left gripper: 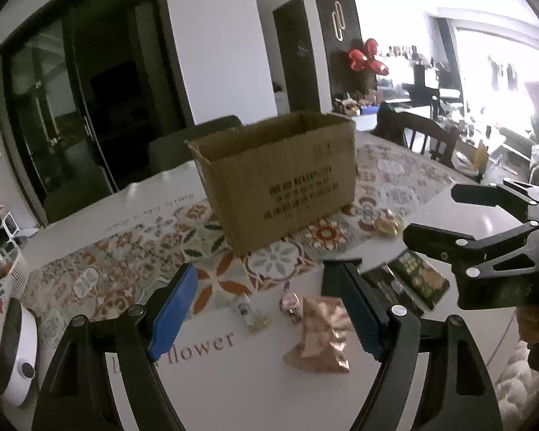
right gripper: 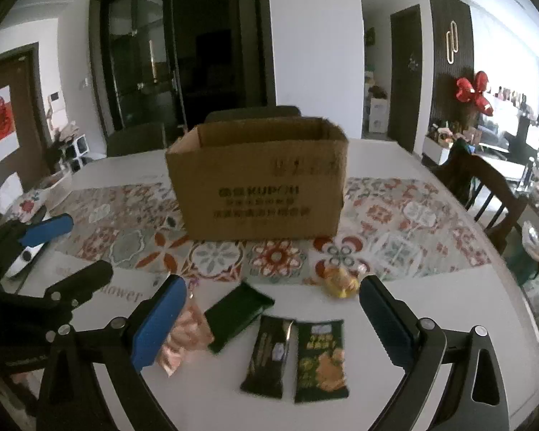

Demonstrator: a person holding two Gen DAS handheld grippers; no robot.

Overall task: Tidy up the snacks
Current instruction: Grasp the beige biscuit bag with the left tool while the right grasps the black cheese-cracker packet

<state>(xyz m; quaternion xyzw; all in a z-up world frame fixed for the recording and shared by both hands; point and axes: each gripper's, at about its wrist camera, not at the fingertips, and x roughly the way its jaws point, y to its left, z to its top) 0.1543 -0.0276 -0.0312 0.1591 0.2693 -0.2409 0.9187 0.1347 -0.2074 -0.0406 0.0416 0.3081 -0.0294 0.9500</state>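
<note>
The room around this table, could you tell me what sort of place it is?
Most likely a home dining room: a table with a patterned floral runner, wooden dining chairs beside it, and dark glass doors behind.

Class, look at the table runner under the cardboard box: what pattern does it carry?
Floral tile medallions in red, orange and grey-green on the table runner, clearest in the right wrist view.

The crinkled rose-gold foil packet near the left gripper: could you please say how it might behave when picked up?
The rose-gold foil packet looks creased and thin, so probably floppy and light. Its shiny film may slip between pads.
</note>
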